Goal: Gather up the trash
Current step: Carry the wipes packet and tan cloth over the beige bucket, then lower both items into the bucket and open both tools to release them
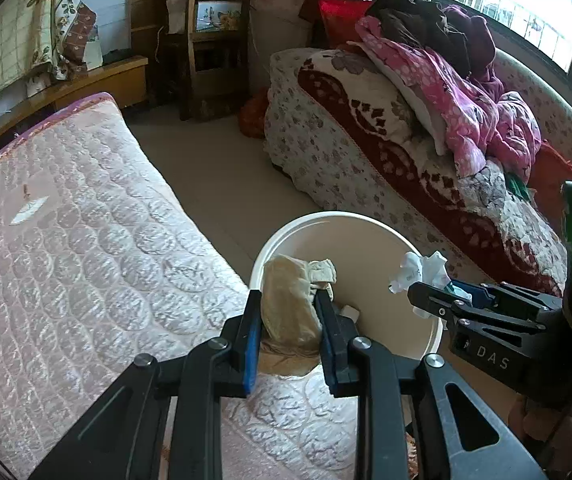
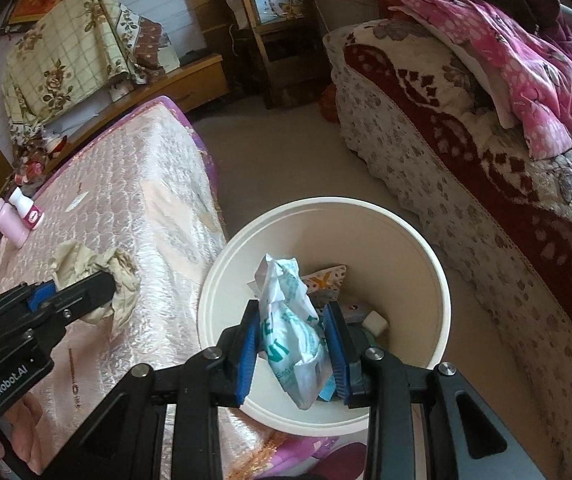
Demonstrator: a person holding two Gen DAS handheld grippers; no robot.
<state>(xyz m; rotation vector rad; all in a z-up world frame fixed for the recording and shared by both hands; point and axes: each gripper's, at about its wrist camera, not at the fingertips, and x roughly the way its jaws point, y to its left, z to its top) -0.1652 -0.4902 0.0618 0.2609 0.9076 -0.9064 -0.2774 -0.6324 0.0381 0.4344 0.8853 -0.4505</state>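
Note:
A round cream bin (image 1: pixel 370 220) (image 2: pixel 221 276) stands on the floor between the mattress and the sofa, with several scraps at its bottom. My left gripper (image 1: pixel 288 300) is shut on a crumpled beige wad (image 1: pixel 290 304), held over the bin's left rim; in the right wrist view that wad (image 2: pixel 97 268) and the left gripper (image 2: pixel 101 284) hang over the mattress edge. My right gripper (image 2: pixel 292 320) is shut on a white wrapper with green print (image 2: pixel 290 320), over the bin's mouth. From the left wrist view the wrapper (image 1: pixel 418 270) sticks out past the right gripper (image 1: pixel 430 298).
A pink quilted mattress (image 1: pixel 77 248) (image 2: pixel 133 200) fills the left, with two small pink and white bottles (image 2: pixel 17 216) on it. A floral sofa (image 1: pixel 366 140) piled with clothes runs along the right. Bare floor (image 1: pixel 213 160) lies beyond the bin, toward a wooden chair (image 1: pixel 209 40).

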